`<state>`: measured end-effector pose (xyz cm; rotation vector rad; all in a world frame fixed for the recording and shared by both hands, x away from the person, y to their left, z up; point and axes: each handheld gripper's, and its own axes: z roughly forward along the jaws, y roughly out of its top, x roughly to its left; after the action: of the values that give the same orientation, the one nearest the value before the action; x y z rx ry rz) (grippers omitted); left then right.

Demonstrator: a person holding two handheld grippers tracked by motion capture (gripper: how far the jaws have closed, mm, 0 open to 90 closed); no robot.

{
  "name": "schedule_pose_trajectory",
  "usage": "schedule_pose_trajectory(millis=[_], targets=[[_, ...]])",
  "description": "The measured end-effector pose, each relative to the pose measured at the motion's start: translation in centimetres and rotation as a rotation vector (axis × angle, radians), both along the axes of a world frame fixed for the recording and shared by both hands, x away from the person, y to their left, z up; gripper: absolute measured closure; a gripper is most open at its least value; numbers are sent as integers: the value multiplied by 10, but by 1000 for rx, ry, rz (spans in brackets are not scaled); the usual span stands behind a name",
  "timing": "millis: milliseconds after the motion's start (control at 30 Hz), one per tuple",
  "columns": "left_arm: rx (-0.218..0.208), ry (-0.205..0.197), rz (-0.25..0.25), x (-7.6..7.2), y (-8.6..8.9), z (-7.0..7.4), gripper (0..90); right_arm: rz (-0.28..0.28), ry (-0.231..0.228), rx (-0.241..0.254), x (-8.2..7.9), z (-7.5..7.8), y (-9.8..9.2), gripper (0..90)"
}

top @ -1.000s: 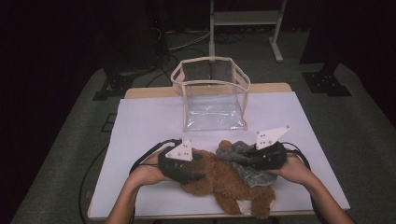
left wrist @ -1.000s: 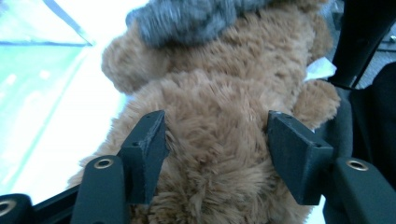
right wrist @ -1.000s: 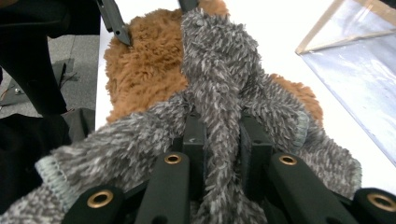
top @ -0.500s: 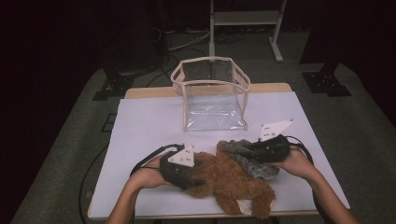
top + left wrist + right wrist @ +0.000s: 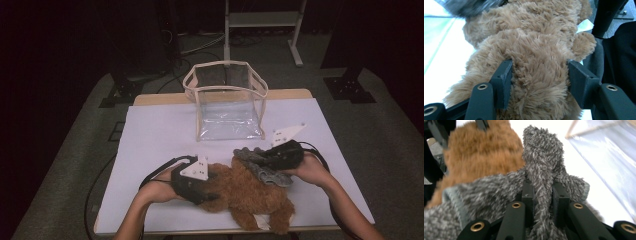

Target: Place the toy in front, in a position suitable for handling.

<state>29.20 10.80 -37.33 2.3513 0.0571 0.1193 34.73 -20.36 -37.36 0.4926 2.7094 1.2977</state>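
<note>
Brown plush — the teddy bear (image 5: 250,195) lies lengthwise along the near table edge, and your left gripper (image 5: 537,82) clamps its body, jaws partly closed and pressed into the fur. Your right gripper (image 5: 543,195) is nearly shut on a fold of the grey fuzzy garment (image 5: 262,167) draped over the bear's far side — just ahead of those fingers. Both forearms reach in low, converging; the clear bag (image 5: 227,102) stands beyond.

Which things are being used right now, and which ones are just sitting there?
Being used:
- brown teddy bear, squeezed by the left gripper
- fuzzy grey garment, pinched by the right gripper

Just sitting there:
- clear bag with beige trim, standing open farther back on the table
- white metal stand on the floor behind
</note>
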Motion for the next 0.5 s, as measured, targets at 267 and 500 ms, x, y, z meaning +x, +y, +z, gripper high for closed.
schedule_pose_trajectory(millis=[267,500], targets=[[-13,-2,10,3,0,0,405,-62,22,38,-14,-8,-44,751],[-17,-3,18,6,-2,0,399,32,-17,76,-22,9,-12,750]])
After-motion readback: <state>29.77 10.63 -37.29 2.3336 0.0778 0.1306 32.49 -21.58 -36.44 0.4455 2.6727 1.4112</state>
